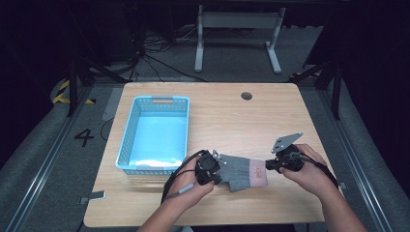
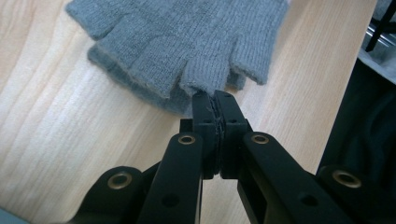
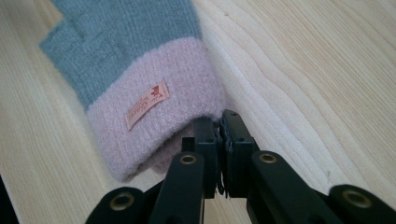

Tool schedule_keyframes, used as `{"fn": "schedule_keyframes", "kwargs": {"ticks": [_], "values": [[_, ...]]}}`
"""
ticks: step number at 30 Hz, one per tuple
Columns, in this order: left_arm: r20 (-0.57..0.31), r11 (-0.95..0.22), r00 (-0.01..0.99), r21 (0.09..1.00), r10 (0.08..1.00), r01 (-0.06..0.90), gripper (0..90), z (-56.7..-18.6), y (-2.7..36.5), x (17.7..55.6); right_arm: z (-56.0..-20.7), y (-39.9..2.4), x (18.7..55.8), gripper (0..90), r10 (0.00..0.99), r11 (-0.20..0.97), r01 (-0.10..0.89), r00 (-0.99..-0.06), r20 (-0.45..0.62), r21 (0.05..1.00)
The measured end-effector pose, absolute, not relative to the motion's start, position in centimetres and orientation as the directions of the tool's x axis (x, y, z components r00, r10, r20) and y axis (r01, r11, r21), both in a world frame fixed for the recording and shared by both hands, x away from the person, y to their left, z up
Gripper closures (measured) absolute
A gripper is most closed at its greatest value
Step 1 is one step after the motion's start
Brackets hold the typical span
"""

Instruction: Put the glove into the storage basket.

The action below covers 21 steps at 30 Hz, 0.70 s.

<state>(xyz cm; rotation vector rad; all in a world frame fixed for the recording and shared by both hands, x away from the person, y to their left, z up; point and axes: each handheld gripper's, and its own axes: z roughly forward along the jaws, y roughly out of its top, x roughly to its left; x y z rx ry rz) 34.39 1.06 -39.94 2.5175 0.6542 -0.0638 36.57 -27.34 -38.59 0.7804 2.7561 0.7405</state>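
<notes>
A grey fingerless glove (image 1: 241,172) with a pink cuff (image 1: 259,173) lies on the wooden table (image 1: 232,121), low and just right of centre in the high view, stretched between the two grippers. The left gripper (image 1: 216,170), at the glove's left end, has its jaws pinched together on the tip of one finger stub (image 2: 201,74); in the left gripper view the knit disappears between the pads, so how deep it reaches is hidden. The right gripper (image 1: 269,165), at the glove's right end, is clamped narrowly on the edge of the cuff; in the right gripper view the pink rim folds in between the jaws. A small orange label (image 3: 147,105) on the cuff carries writing too blurred to read. Both hands cover much of the gripper bodies in the high view. A light blue basket (image 1: 126,140) stands at centre left, its near rim just beside the left hand (image 1: 191,186); whether they touch is unclear.
</notes>
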Motion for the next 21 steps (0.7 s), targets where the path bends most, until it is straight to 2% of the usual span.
{"fn": "schedule_keyframes", "kwargs": {"ticks": [21], "values": [[-0.216,-0.757,0.869,0.429,0.444,0.493,88.8,-42.0,0.2,35.2,-41.5,-27.0,38.3,87.1,0.552,0.744,0.481,-0.833,-0.021,0.463]]}}
